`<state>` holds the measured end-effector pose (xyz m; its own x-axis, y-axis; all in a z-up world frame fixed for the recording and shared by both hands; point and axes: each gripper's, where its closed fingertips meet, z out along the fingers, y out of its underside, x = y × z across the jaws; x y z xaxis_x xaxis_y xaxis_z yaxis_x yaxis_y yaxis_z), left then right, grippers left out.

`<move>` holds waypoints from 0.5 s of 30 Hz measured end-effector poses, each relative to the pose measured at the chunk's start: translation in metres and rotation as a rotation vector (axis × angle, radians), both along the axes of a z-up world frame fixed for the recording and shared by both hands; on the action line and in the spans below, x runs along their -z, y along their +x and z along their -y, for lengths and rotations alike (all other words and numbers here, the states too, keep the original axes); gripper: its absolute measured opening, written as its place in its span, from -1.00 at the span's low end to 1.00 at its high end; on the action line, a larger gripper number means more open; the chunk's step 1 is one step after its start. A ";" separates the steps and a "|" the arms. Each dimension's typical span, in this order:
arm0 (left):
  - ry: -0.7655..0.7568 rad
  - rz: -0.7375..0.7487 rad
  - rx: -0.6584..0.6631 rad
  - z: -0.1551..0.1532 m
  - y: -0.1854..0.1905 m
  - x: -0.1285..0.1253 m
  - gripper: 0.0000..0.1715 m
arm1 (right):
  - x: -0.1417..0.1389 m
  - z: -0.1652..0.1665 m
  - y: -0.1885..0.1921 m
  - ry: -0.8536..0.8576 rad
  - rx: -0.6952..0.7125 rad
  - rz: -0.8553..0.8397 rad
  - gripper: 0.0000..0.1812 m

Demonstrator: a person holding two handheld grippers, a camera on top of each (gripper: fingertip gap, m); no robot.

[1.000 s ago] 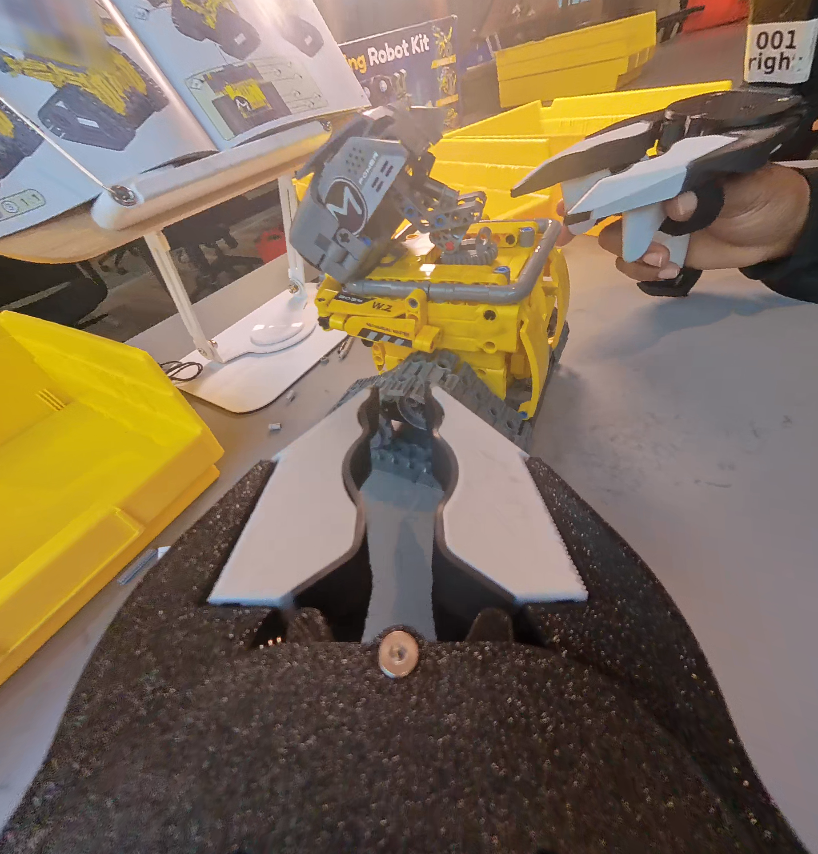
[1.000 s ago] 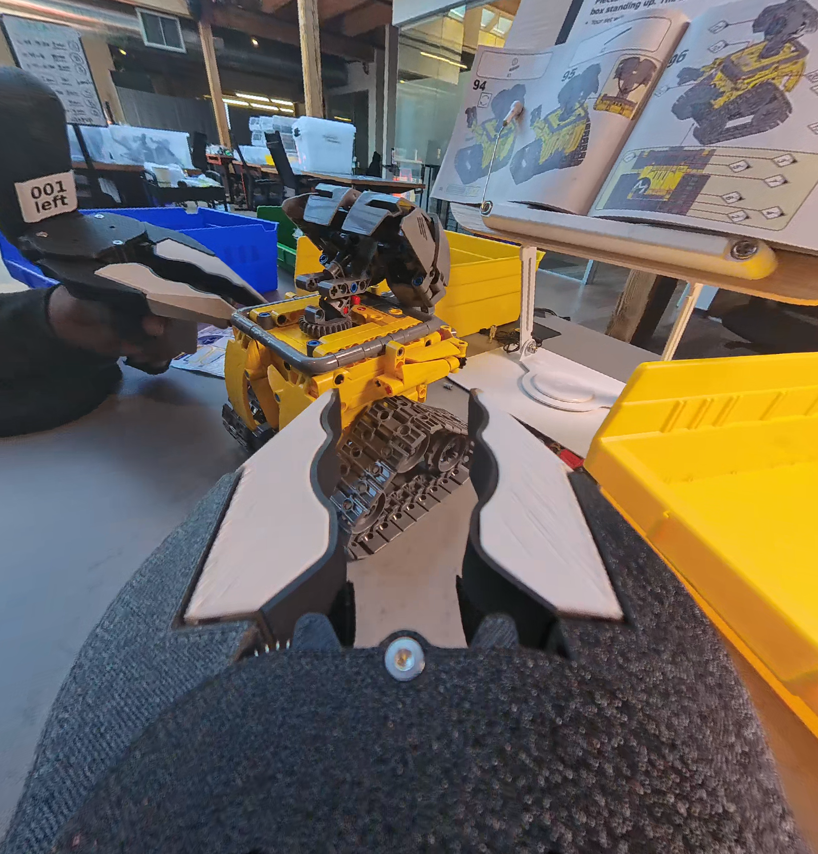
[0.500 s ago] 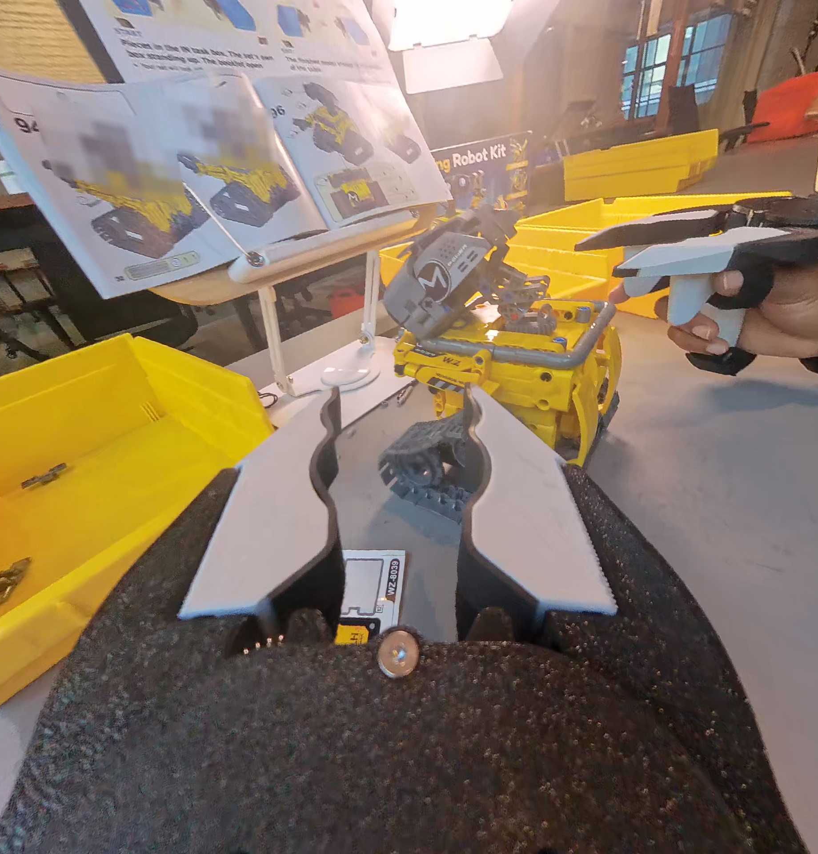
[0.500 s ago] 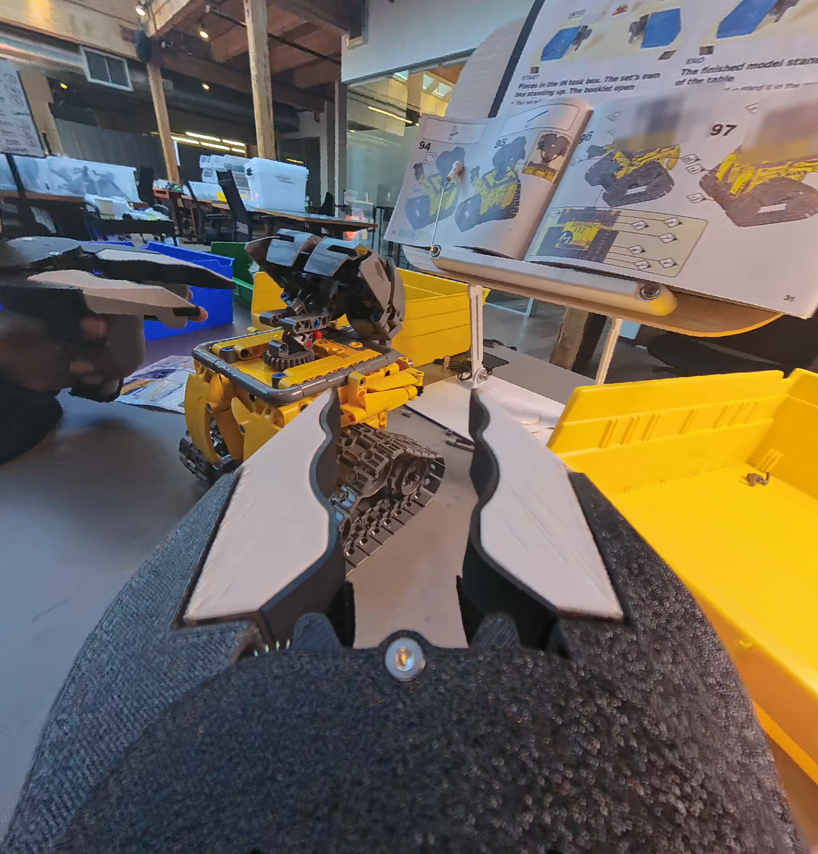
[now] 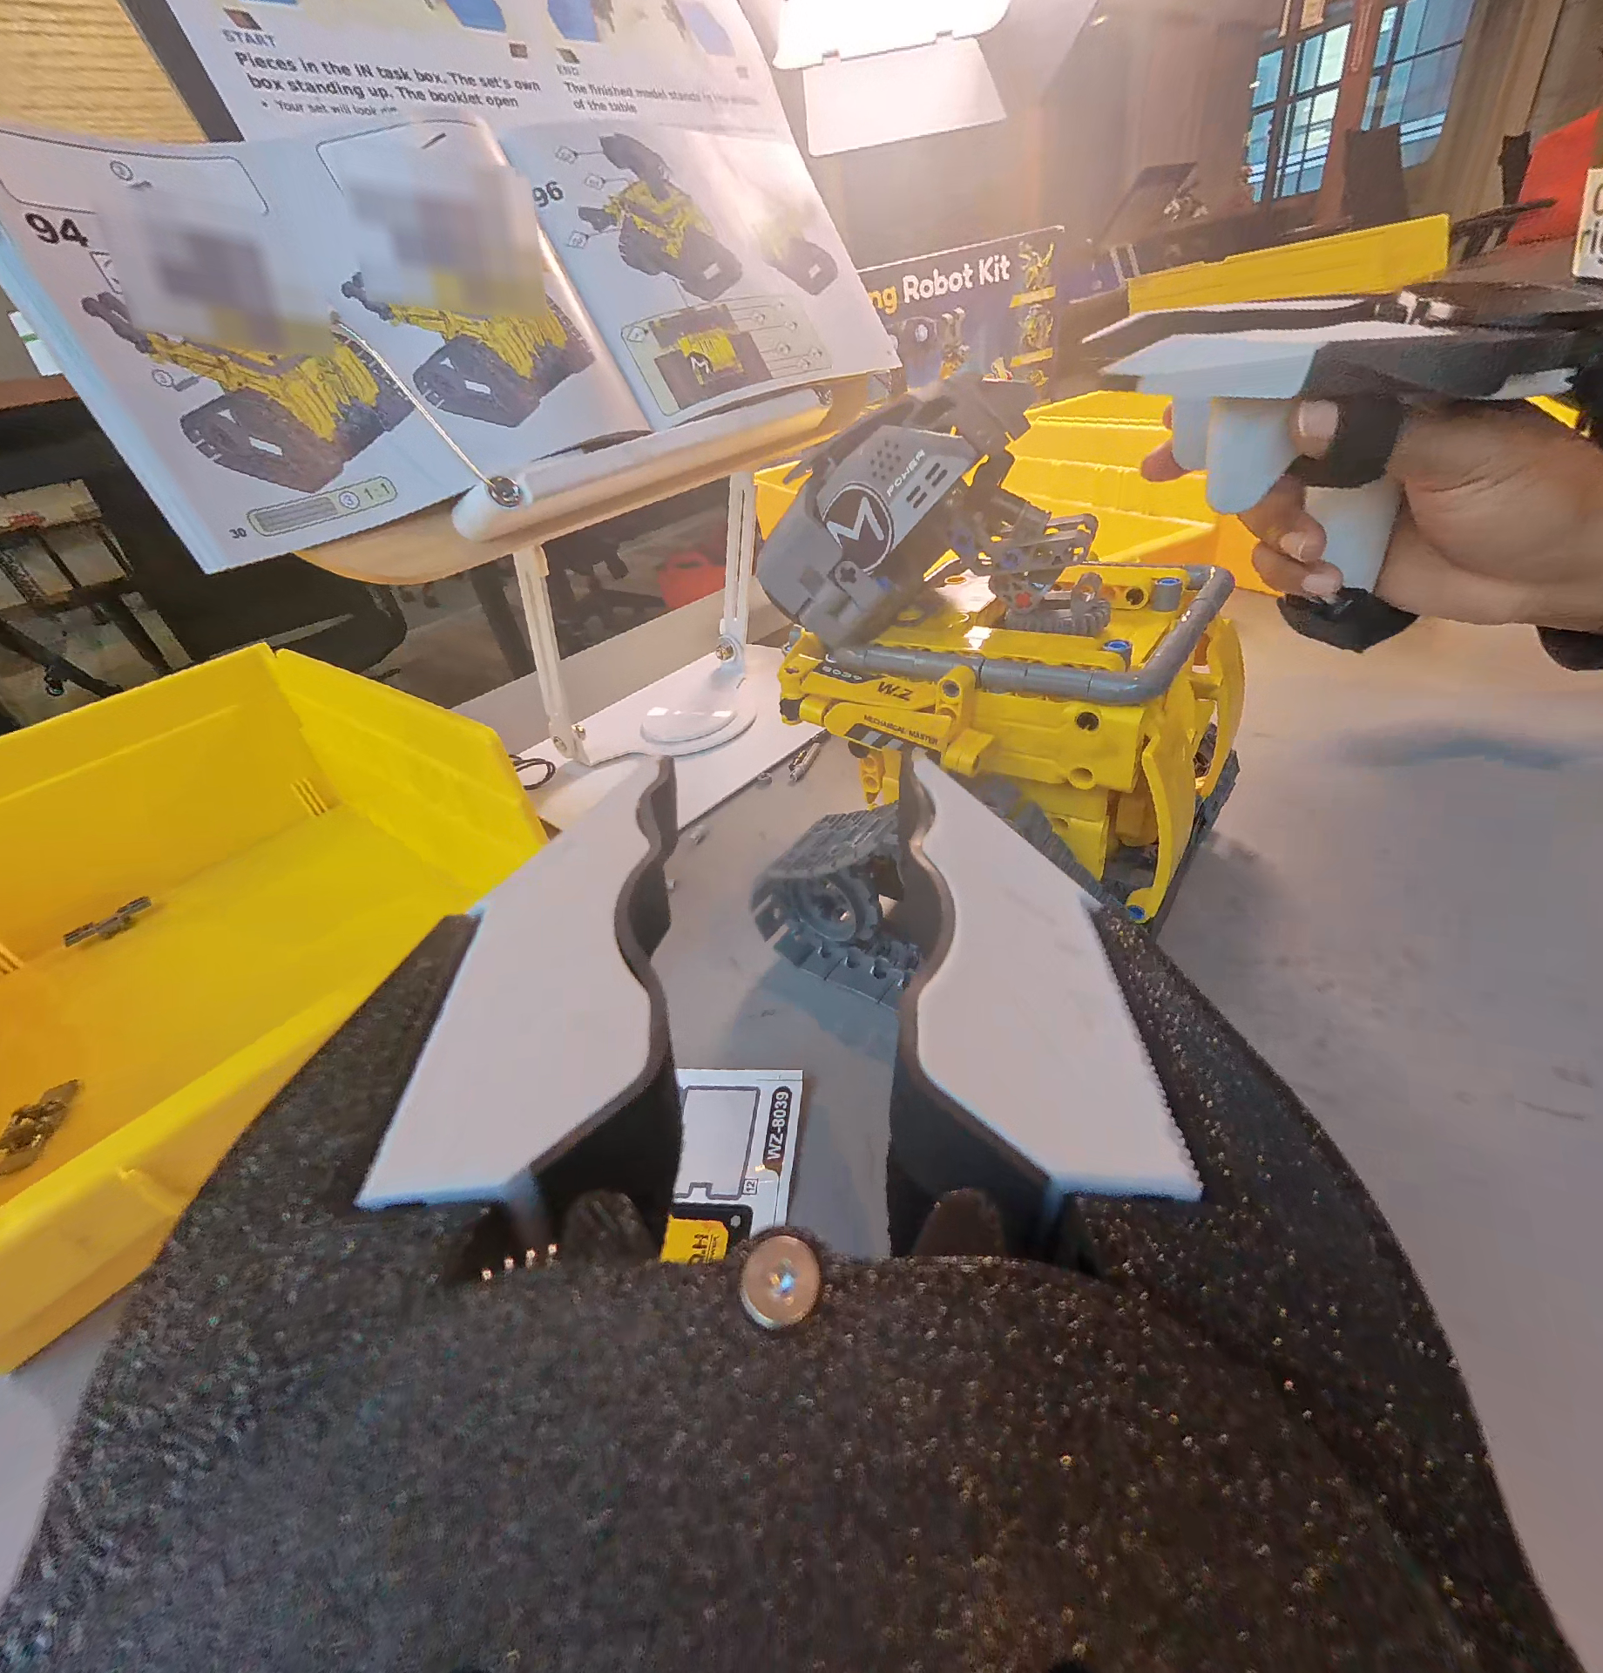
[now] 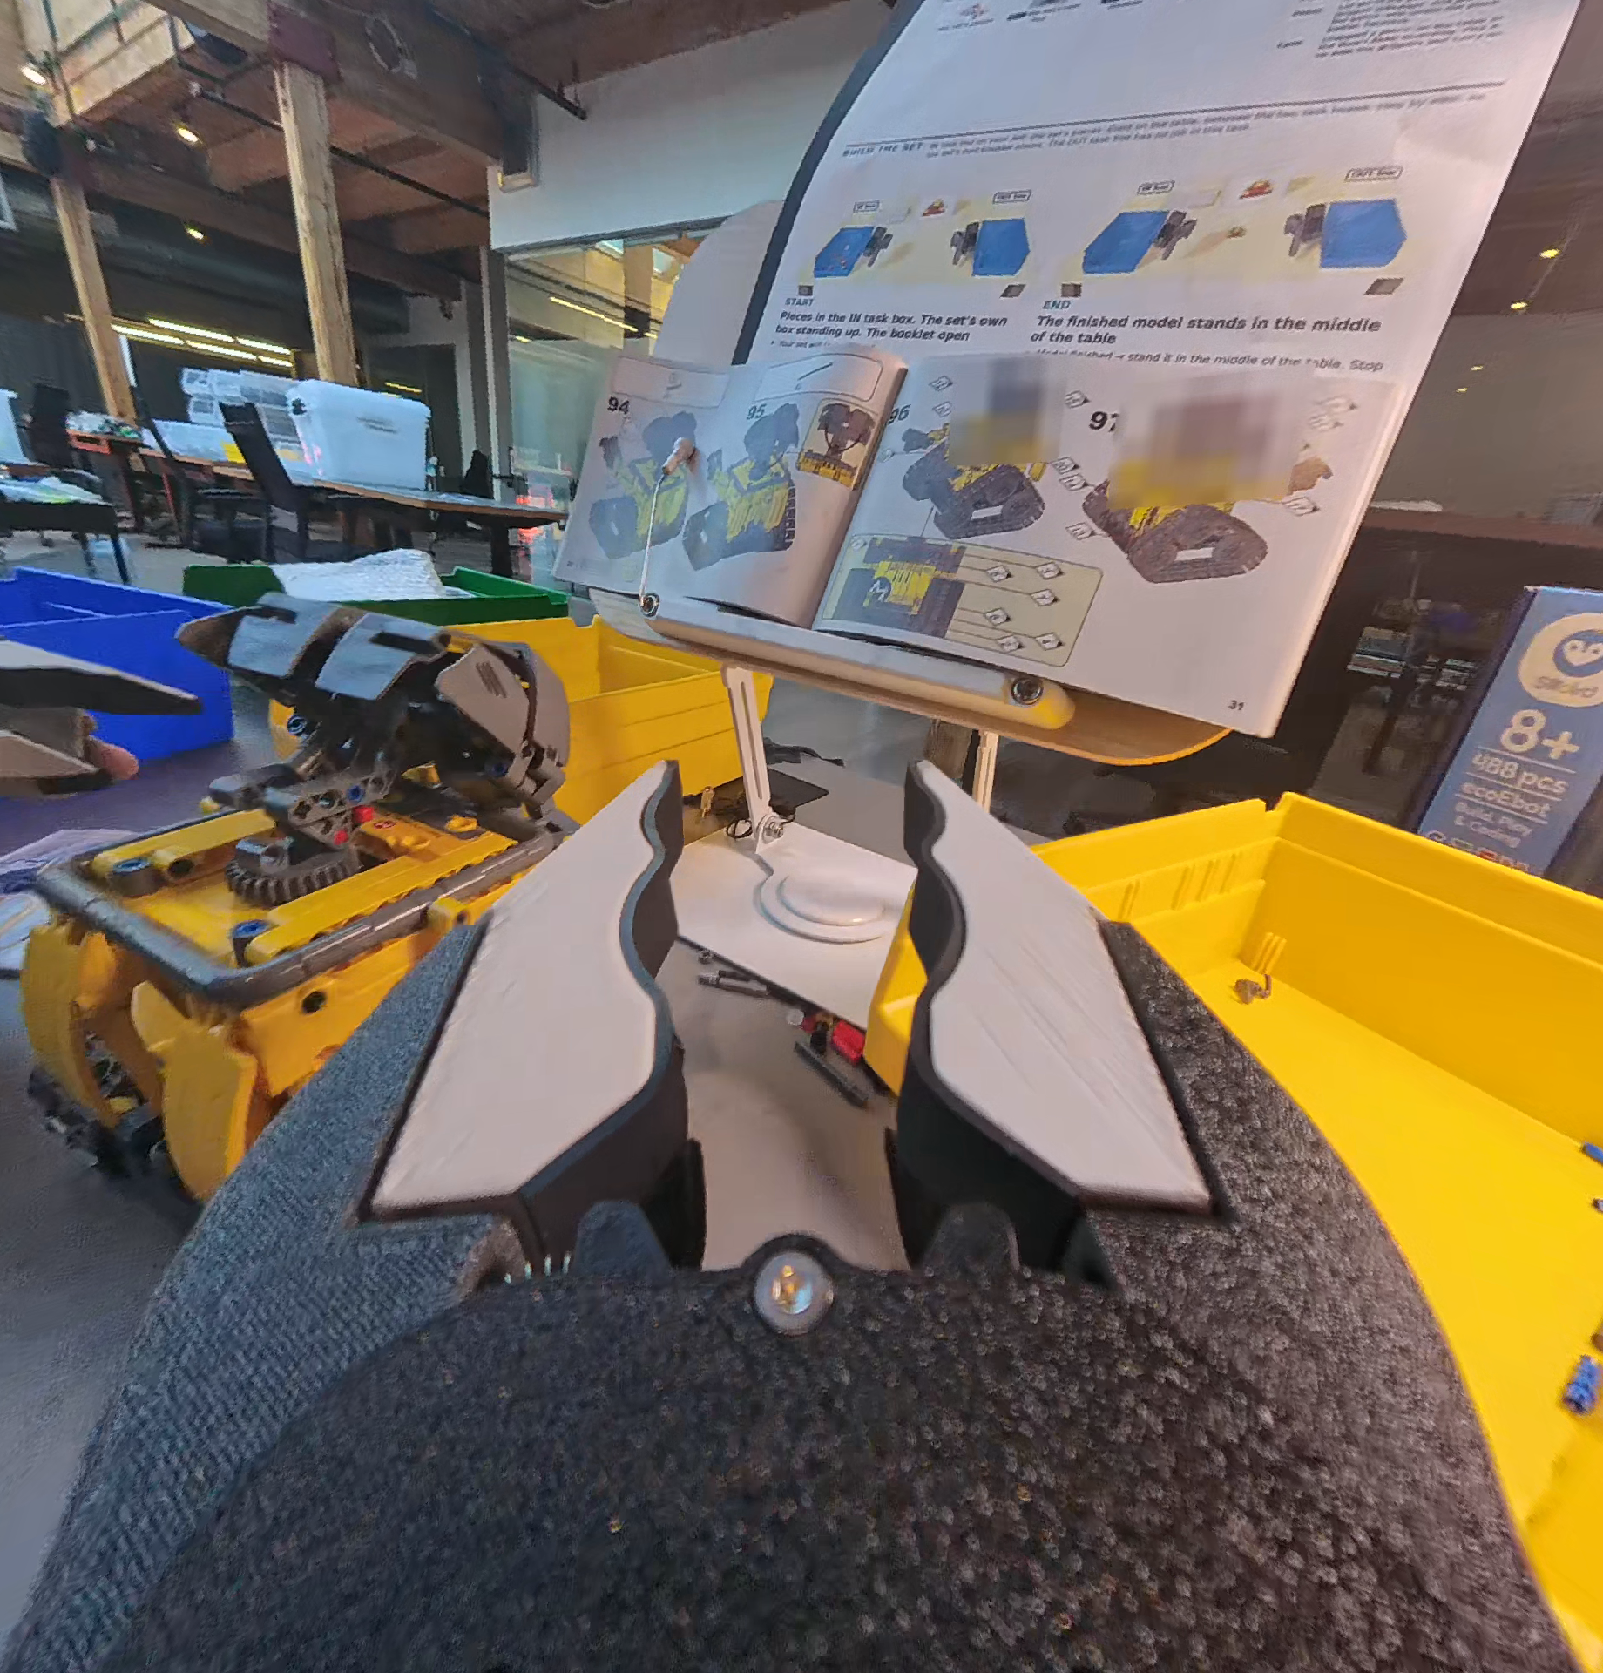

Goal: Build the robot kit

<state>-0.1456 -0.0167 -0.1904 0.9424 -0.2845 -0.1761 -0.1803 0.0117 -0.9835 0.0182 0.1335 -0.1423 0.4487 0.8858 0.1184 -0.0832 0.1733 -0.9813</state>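
Note:
A yellow and grey brick-built tracked robot model [image 5: 1006, 715] stands on the grey table. One dark grey track [image 5: 825, 892] sticks out at its near side. My left gripper [image 5: 789, 779] is open and empty, its fingers either side of that track but short of it. A sticker sheet [image 5: 734, 1150] lies on the table under it. My right gripper [image 6: 791, 788] is open and empty, with the model [image 6: 282, 905] to its left and the white stand base [image 6: 825, 896] ahead. The right gripper also shows in the left wrist view [image 5: 1115, 348], above and right of the model.
An open instruction booklet [image 5: 418, 344] rests on a white stand behind the model. A yellow bin [image 5: 191, 905] with a few small parts is at the left, and another yellow bin [image 6: 1323, 1041] is at the right. Loose pieces [image 6: 834, 1041] lie near the stand. A blue box [image 6: 1531, 724] stands at the far right.
My left gripper has opened off the grey track and pulled back and up. My right gripper, still open, has swung right, away from the model toward the stand and yellow bin.

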 end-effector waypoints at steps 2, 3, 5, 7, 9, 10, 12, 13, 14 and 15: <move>-0.006 0.002 0.003 -0.001 0.000 0.002 -0.46 | -0.011 -0.013 -0.004 0.020 0.020 -0.013 -0.46; -0.011 0.002 0.004 -0.002 0.001 0.003 -0.46 | -0.019 -0.018 -0.007 0.034 0.024 -0.021 -0.48; -0.022 -0.010 0.010 -0.002 0.003 0.006 -0.51 | -0.029 -0.018 -0.021 0.043 -0.052 -0.020 -0.57; -0.030 -0.018 0.024 -0.002 0.006 0.008 -0.55 | -0.038 0.006 -0.040 0.040 -0.262 -0.027 -0.59; -0.039 -0.026 0.047 -0.001 0.011 0.009 -0.58 | -0.037 0.046 -0.055 0.025 -0.549 0.026 -0.59; -0.048 -0.024 0.065 0.000 0.014 0.011 -0.58 | -0.031 0.060 -0.060 0.013 -0.647 0.088 -0.55; -0.079 -0.018 0.123 0.001 0.025 0.015 -0.57 | -0.018 0.061 -0.071 0.029 -0.653 0.202 -0.31; -0.093 -0.027 0.144 0.001 0.030 0.019 -0.55 | -0.010 0.061 -0.075 0.056 -0.645 0.247 -0.32; -0.107 -0.047 0.164 0.001 0.035 0.023 -0.54 | -0.002 0.063 -0.079 0.083 -0.640 0.286 -0.39; -0.128 -0.070 0.182 0.001 0.040 0.029 -0.52 | 0.004 0.064 -0.081 0.113 -0.618 0.312 -0.55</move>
<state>-0.1061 -0.0181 -0.2193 0.8604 -0.4726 -0.1906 -0.2540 -0.0735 -0.9644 -0.0632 0.0700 -0.1466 -0.2033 0.9423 0.2661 0.0834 0.2874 -0.9542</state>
